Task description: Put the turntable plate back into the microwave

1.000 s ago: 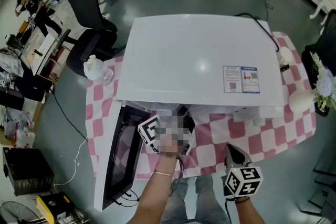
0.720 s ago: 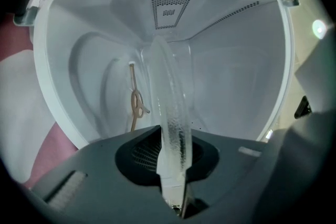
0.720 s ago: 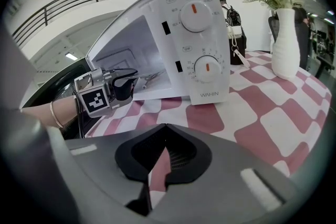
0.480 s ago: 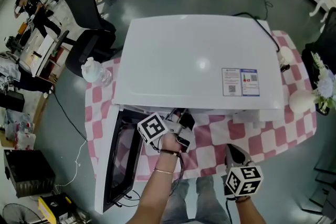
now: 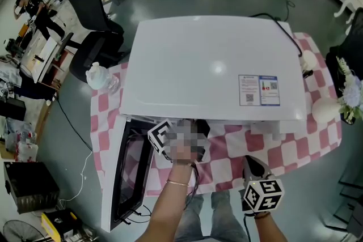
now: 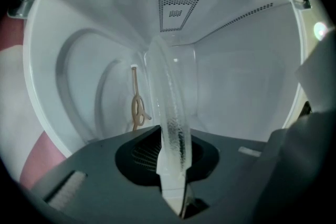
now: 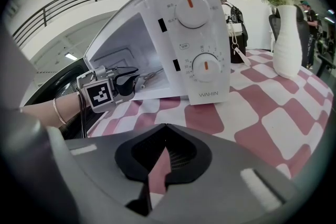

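Now the turntable plate (image 6: pixel 170 102), gripped at its near rim by the left tongs (image 6: pixel 175 178) inside the microwave (image 5: pixel 210 65), is best lowered level and centred on the hub (image 6: pixel 136 108); the right tongs (image 7: pixel 157 168) are closed, empty.

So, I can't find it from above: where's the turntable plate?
In the left gripper view's centre, the turntable plate is clamped edge-on in the left gripper, inside the microwave.

wide-open microwave cavity (image 6: pixel 100 34) ahead, door (image 5: pixel 121 178) out at the left, tan hub (image 6: pixel 137 108) seemingly on its floor
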Available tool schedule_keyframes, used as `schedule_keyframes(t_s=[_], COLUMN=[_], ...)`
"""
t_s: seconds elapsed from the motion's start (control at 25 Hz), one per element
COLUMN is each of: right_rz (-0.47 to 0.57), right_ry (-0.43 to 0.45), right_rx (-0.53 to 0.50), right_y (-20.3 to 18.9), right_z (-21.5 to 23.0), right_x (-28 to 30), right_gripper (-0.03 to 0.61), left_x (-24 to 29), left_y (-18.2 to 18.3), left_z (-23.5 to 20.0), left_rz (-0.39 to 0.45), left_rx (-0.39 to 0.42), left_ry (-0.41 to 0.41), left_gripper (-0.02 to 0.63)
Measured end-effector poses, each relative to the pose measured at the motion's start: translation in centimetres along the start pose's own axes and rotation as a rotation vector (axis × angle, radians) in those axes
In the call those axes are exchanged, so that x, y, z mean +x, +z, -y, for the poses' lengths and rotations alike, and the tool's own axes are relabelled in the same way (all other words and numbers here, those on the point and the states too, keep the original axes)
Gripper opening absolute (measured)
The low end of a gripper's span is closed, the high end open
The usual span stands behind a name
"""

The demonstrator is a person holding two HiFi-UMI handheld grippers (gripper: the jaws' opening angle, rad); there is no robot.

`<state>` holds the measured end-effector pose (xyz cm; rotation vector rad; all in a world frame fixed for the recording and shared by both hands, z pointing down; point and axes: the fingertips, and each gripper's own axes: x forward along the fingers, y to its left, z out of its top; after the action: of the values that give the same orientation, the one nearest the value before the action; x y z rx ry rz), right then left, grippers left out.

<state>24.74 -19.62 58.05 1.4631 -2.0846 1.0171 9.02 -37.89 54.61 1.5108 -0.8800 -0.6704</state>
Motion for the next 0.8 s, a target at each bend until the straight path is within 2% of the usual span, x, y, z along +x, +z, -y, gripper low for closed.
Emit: schedule_keyframes(t_s=[0.48,0.8], right_rz=[-0.002,0.001], right_ry=[0.01,0.013], right_rx=[0.007,0.011], right_y=[0.33,0.4], right_z=[-0.09,-0.12], right_x=[0.19,0.08], right_gripper=[0.009,0.009], left_x=[0.51,0.68], left_y=[0.15,0.3], left_z=[0.22,0.32], left_rz=[0.021,0.005], left_rx=[-0.009,0.032], left_ry=[0.026,0.064], left_gripper=[0.044,0.05])
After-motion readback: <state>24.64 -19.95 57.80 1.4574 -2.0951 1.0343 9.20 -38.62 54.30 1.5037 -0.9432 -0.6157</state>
